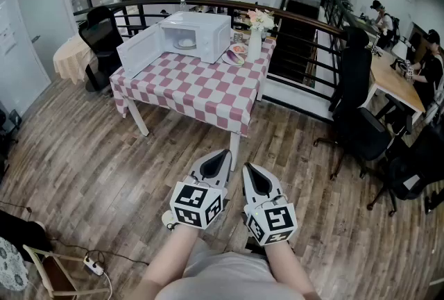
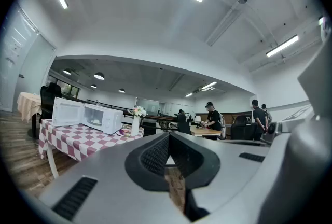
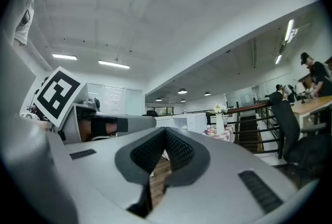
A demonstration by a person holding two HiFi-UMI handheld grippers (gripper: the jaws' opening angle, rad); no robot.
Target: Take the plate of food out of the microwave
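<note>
The white microwave [image 1: 198,33] stands at the far end of a pink-checked table [image 1: 194,87], its door [image 1: 139,51] swung open to the left. A plate [image 1: 186,44] lies inside the cavity; I cannot make out what is on it. Beside the microwave, another plate of food [image 1: 236,53] rests on the cloth next to a vase of flowers [image 1: 255,35]. Both grippers are held level over the wooden floor, well short of the table. My left gripper [image 1: 223,152] and right gripper [image 1: 248,166] are shut with nothing in them. The left gripper view shows the microwave [image 2: 104,118] far off.
A black office chair [image 1: 103,38] stands left of the table, and a round cloth-covered table [image 1: 71,59] lies beyond it. A railing [image 1: 305,21] and stairs run behind. Black chairs [image 1: 361,132] and people at a desk [image 1: 399,80] fill the right. A power strip [image 1: 92,264] lies on the floor.
</note>
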